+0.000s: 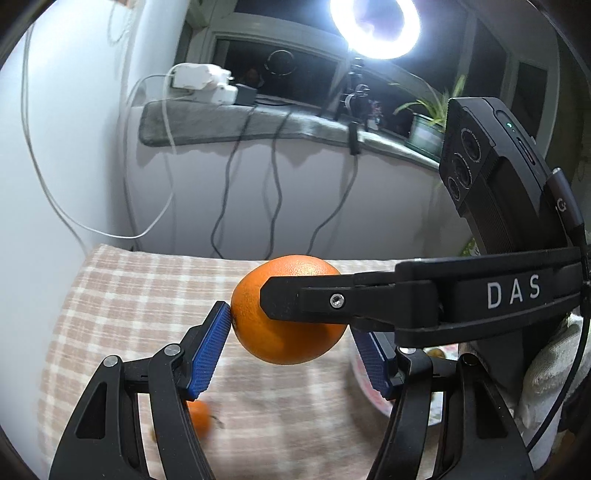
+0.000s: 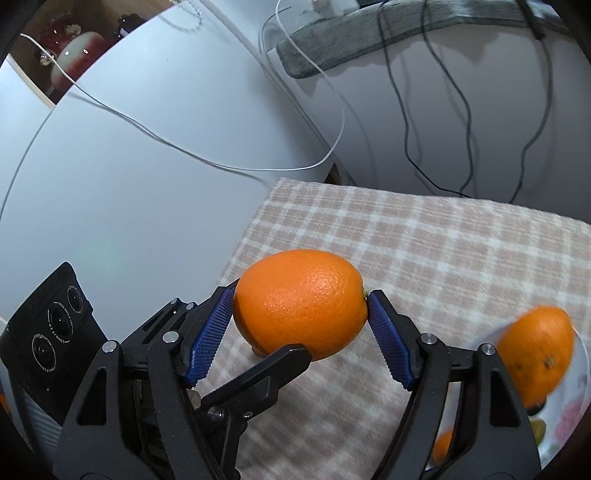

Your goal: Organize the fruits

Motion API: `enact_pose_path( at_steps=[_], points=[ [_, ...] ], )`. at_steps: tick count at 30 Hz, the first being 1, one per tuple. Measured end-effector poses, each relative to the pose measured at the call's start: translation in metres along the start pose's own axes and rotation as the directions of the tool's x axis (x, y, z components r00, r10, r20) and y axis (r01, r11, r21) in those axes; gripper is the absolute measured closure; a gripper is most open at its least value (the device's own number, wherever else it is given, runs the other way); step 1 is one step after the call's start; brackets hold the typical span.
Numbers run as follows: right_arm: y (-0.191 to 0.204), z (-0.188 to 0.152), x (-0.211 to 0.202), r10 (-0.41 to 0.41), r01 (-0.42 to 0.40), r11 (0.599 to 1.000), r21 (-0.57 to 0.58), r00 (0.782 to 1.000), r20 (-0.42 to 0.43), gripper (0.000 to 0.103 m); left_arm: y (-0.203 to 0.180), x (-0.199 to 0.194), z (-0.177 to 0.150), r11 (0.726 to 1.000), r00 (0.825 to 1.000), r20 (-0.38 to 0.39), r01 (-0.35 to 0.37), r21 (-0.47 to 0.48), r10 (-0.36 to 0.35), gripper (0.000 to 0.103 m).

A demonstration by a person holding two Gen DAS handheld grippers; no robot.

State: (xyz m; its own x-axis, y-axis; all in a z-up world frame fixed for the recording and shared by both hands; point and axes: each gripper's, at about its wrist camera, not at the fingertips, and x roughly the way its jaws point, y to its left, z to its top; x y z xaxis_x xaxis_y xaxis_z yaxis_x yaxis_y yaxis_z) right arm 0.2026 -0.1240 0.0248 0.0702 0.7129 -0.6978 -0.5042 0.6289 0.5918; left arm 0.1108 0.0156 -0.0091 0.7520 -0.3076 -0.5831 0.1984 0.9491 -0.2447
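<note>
Clearly, one fruit is gripped by both tools.
Orange [image 2: 301, 302]: held off the checked cloth [image 2: 443, 251], squeezed end to end by the right gripper [image 2: 301, 314].
Left gripper [image 1: 291, 347]: its left pad touches the same orange [image 1: 291, 321]; the far pad's contact is hidden.
Second orange [image 2: 535, 354]: in a bowl [image 2: 572, 417] at the right edge.

Glaring ring light [image 1: 375, 27], blurred tablecloth [image 1: 129, 295] (fisheye edges)

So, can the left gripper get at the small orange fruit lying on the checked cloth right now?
Probably not: the left gripper sits around the big orange, which the right gripper clamps, up above the small orange fruit.
</note>
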Motion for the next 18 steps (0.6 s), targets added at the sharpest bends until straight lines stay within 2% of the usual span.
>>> enact_pose_path(
  at_steps=[18],
  points=[
    [-0.049,-0.095,-0.108,-0.003,-0.008,0.992,0.123,0.996,0.090,0.025,-0.111,-0.015,-0.041,0.983,0.992,0.012,0.127,0.131,-0.129,0.038]
  ],
)
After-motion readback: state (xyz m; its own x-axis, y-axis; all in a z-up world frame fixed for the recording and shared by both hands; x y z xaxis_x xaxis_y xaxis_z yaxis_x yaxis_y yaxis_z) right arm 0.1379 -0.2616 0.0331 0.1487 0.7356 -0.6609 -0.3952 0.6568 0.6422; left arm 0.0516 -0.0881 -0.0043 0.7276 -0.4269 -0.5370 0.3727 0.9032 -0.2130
